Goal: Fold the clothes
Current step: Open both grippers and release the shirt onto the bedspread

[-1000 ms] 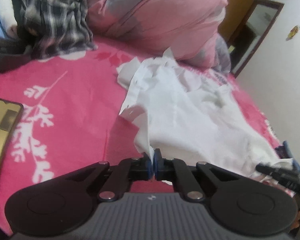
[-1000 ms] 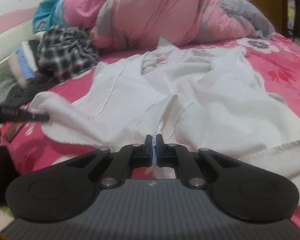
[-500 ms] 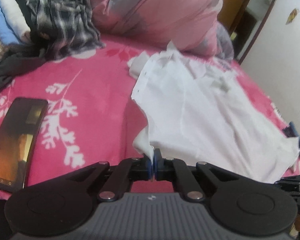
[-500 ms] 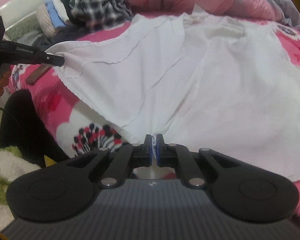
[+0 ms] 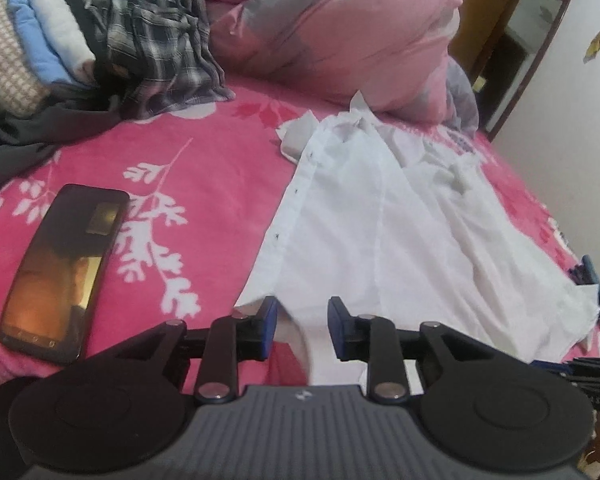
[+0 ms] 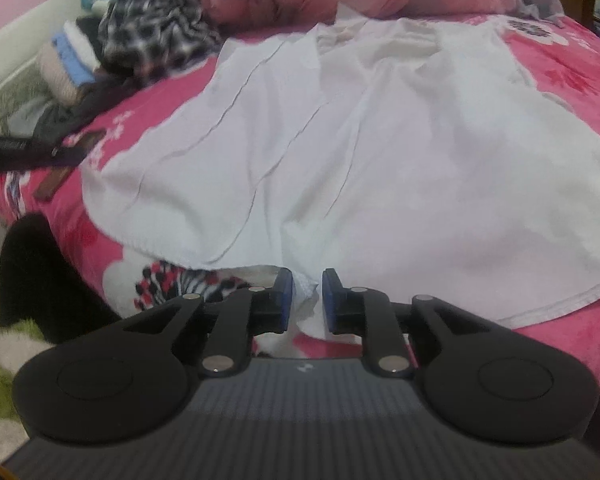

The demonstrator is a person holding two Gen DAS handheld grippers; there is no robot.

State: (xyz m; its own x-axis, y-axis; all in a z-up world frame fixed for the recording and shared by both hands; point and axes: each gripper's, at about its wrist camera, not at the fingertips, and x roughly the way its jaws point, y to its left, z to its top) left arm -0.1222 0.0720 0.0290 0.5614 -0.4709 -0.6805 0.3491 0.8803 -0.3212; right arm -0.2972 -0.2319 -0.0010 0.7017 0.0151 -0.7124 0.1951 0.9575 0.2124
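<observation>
From the left wrist, the thin white button-up shirt point(image 5: 384, 236) lies flat on the pink floral bedsheet point(image 5: 204, 160), collar far ahead, hem nearest; the left claw point(image 5: 302, 326) is opening narrowly, hem corner loose between its pads, open sheet to its left. From the right wrist, the right claw point(image 6: 303, 300) is opening too, shirt hem between unpressed.

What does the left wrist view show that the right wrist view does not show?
Only the left wrist view shows the phone face up on the pink bedsheet, the shirt's button placket, and a doorway. Only the right wrist view shows the hem of the white shirt at the bed's edge and the floor below. Both show the shirt, the plaid garment, the pink duvet, and each its own gripper, left and right, opening around shirt fabric.
</observation>
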